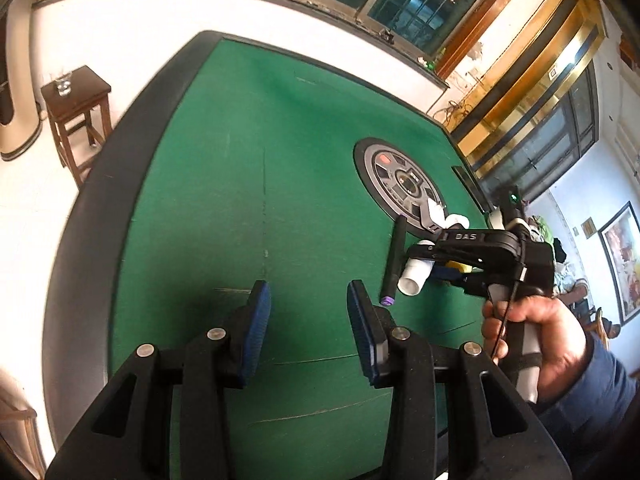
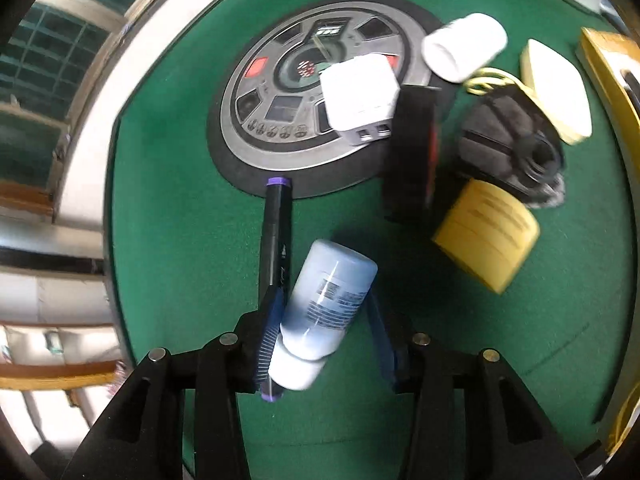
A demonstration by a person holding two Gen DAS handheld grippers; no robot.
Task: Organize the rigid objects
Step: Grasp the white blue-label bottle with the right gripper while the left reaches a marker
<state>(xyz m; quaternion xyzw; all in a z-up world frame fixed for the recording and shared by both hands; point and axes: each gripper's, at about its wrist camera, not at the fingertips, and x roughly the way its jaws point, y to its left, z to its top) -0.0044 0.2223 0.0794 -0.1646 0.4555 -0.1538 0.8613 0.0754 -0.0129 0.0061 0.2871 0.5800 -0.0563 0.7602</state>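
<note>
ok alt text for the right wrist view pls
A pale blue-white bottle lies on the green felt table between the right tool's two fingers, with a black purple-capped marker beside it. Beyond sit a round control panel, a white charger, a yellow roll and other small items.

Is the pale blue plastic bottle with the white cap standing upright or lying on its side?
Lying on its side. The pale blue plastic bottle rests lengthwise on the green felt table, white cap toward the camera, beside a black marker.
</note>
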